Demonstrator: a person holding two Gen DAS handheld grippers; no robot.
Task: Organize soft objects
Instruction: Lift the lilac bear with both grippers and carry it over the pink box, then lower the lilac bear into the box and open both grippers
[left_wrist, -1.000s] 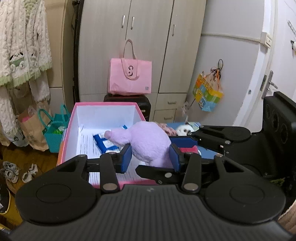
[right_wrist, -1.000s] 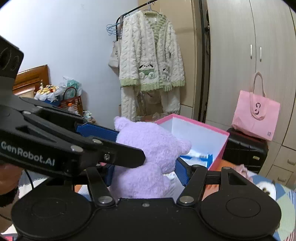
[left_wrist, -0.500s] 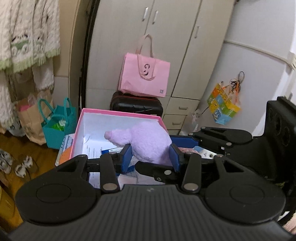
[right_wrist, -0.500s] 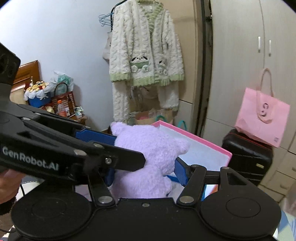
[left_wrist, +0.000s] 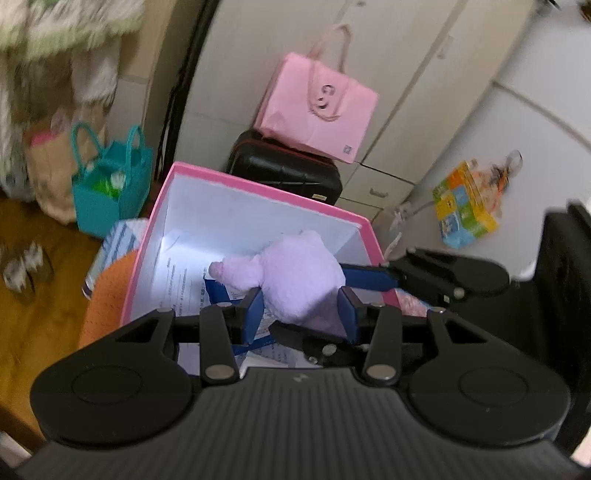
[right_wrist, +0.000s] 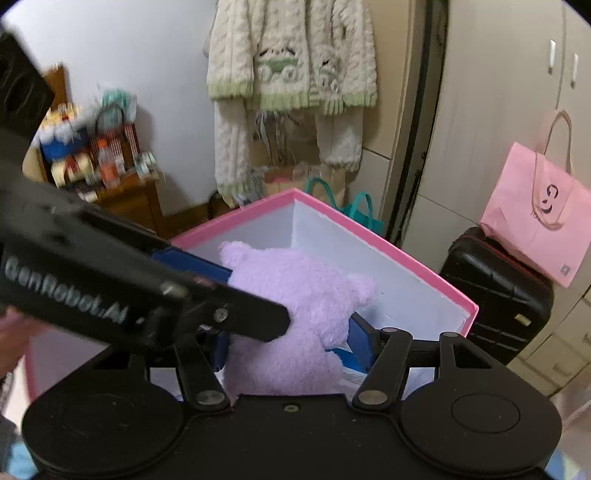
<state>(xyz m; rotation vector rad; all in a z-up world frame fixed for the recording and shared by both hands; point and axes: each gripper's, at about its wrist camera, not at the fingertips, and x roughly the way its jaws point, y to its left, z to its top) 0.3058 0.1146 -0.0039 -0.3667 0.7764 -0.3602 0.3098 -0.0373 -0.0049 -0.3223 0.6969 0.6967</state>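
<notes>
A fluffy lilac plush toy (left_wrist: 295, 280) is seen against a pink-rimmed cardboard box (left_wrist: 266, 192) lined white. Blue-padded black jaws are shown. A pale pink paper bag (left_wrist: 317, 110) is printed darker pink.

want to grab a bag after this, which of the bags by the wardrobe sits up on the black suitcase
The pink tote bag, resting on the black suitcase. The teal bag stands on the floor, and the multicoloured bag hangs further right.
</notes>
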